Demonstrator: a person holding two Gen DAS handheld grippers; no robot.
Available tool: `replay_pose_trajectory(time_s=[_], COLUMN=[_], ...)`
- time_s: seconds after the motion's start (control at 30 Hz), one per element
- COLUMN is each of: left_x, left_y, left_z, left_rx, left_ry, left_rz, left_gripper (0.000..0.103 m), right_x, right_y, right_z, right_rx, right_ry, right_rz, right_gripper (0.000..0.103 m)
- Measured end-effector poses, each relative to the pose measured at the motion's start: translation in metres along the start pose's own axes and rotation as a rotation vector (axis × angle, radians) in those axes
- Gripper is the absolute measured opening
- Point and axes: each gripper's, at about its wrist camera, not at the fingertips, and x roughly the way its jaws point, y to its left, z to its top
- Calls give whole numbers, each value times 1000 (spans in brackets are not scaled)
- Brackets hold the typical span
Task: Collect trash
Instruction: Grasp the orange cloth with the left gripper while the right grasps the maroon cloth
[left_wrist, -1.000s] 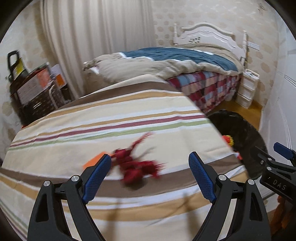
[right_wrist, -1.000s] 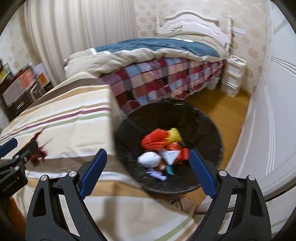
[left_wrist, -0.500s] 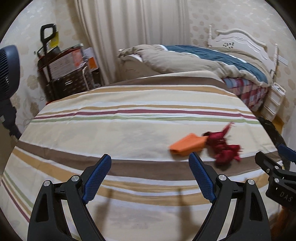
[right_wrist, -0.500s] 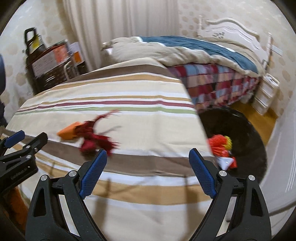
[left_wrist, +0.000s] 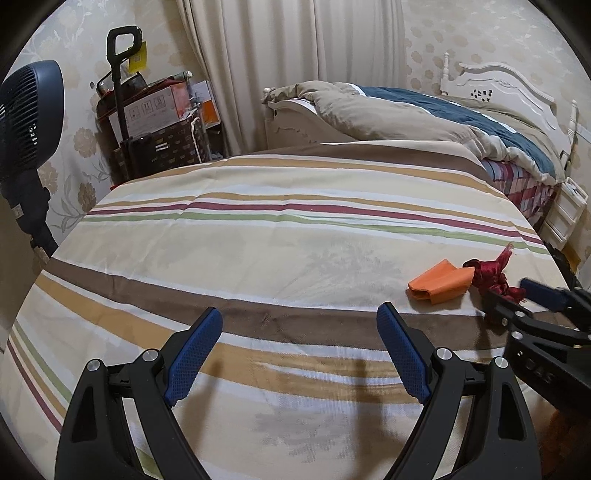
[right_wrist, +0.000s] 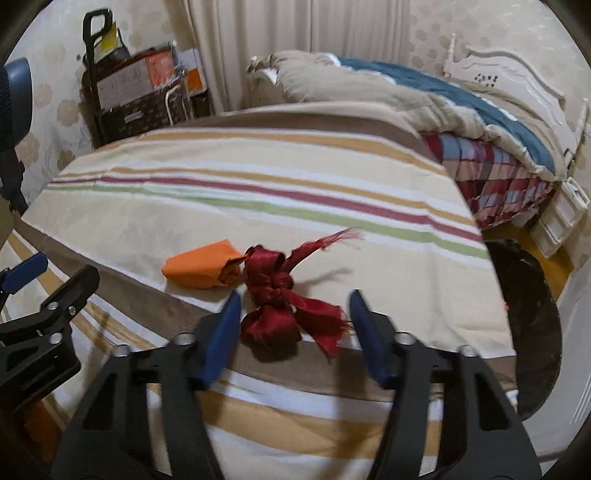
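A dark red ribbon bow (right_wrist: 280, 306) lies on the striped cloth (right_wrist: 258, 192), touching a folded orange paper (right_wrist: 201, 267) on its left. My right gripper (right_wrist: 293, 323) is open, its blue pads on either side of the bow, close above the cloth. In the left wrist view the bow (left_wrist: 491, 275) and orange paper (left_wrist: 439, 280) lie at the right, with the right gripper (left_wrist: 524, 295) at them. My left gripper (left_wrist: 299, 350) is open and empty over bare striped cloth, to the left of the trash. A black bin (right_wrist: 532, 325) stands right of the table.
A bed with a beige and blue quilt (left_wrist: 424, 110) stands behind the table. A cart with boxes (left_wrist: 155, 125) and a dark fan (left_wrist: 26, 122) stand at the left wall. A white drawer unit (right_wrist: 565, 218) stands by the bed.
Both grippers swung left, away from the bin. The right gripper has come down over the red bow, which now lies between its open pads. The left gripper now faces bare cloth.
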Motion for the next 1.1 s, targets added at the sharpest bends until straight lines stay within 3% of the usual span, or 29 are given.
replay_pose_trajectory(time_s=[0.1, 0.53, 0.93, 1.0, 1.03, 1.1], left_x=[1, 6, 30, 32, 33, 36], left_y=[-4, -51, -80, -80, -81, -83], left_z=[0, 7, 21, 20, 19, 18], left_rx=[12, 97, 126, 116, 121, 129], left_ry=[3, 10, 80, 90, 102, 121], left_rz=[-10, -116, -149, -161, -163, -168], left_gripper=[85, 85, 85, 74, 64, 58], right_x=[3, -7, -8, -8, -8, -8], right_y=[-5, -65, -78, -79, -79, -80], right_z=[-1, -15, -17, -17, -18, -17], right_rx=[10, 127, 135, 136, 137, 138], right_ry=[11, 9, 4, 3, 3, 2], right_rz=[2, -66, -49, -45, -43, -40], right_gripper=[28, 27, 27, 27, 27, 27])
